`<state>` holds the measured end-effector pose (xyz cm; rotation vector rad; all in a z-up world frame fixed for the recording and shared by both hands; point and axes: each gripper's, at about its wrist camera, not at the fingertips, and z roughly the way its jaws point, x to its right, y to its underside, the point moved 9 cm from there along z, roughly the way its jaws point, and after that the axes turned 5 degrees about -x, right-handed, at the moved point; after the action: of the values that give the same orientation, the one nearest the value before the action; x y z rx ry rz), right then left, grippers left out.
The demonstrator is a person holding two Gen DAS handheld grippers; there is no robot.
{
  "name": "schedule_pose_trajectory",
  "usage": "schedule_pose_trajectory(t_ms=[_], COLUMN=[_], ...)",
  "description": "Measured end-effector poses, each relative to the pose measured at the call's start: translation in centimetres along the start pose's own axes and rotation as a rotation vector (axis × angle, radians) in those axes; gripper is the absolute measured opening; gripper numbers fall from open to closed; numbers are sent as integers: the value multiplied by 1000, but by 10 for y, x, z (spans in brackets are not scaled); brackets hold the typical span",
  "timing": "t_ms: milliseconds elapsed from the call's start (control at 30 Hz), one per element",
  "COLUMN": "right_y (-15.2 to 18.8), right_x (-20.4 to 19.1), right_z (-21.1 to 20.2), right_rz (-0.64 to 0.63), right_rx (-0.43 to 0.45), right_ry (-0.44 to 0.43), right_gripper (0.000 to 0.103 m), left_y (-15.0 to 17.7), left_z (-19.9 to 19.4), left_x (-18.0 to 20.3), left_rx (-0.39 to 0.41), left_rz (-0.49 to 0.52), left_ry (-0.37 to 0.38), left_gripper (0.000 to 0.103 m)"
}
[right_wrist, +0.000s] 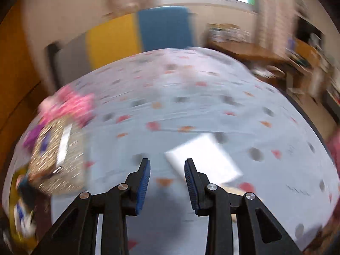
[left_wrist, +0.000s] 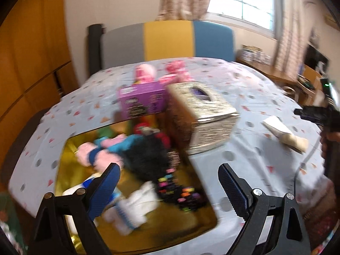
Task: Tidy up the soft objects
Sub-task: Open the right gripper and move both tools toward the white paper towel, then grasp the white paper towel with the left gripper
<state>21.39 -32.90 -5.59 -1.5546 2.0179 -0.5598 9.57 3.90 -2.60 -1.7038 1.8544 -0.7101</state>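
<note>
- Spotted bedsheet carries a gold box of soft toys.
- Your left tool gapes wide over that box, empty.
- Your right tool stands partly spread, pinching nothing.

Soft toys lie in a tray on the bed, left of a tissue box.

Glittery tissue box, purple carton
</note>
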Motion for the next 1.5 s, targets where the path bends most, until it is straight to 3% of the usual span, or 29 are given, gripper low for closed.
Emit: schedule_pose_trajectory(t_ms=[100, 200, 333, 433, 533, 900, 1267, 1500], right_y=[-1, 8, 21, 24, 26, 23, 21, 20], right_x=[65, 119, 141, 131, 116, 118, 116, 117], right_z=[1, 0, 7, 18, 25, 25, 23, 23], right_rz=[233, 511, 676, 679, 643, 645, 675, 707], right_rx=[14, 16, -18, -70, -121, -106, -98, -90], right_ry=[38, 14, -35, -99, -129, -144, -206, -253], right_gripper=[33, 33, 33, 42, 42, 42, 42, 43], left_y=[-9, -18, -25, -24, -21, -48, -85, -95], left_z=[4, 12, 30, 46, 58, 106, 172, 217], left_x=[32, 67, 112, 141, 164, 235, 326, 367], left_rx=[7, -9, -49, -99, -132, -222, -254, -290], left_rz=[92, 149, 203, 227, 251, 247, 381, 454], left_ry=[38, 114, 197, 246, 266, 373, 394, 359], left_gripper=[92, 90, 85, 84, 84, 87, 100, 100])
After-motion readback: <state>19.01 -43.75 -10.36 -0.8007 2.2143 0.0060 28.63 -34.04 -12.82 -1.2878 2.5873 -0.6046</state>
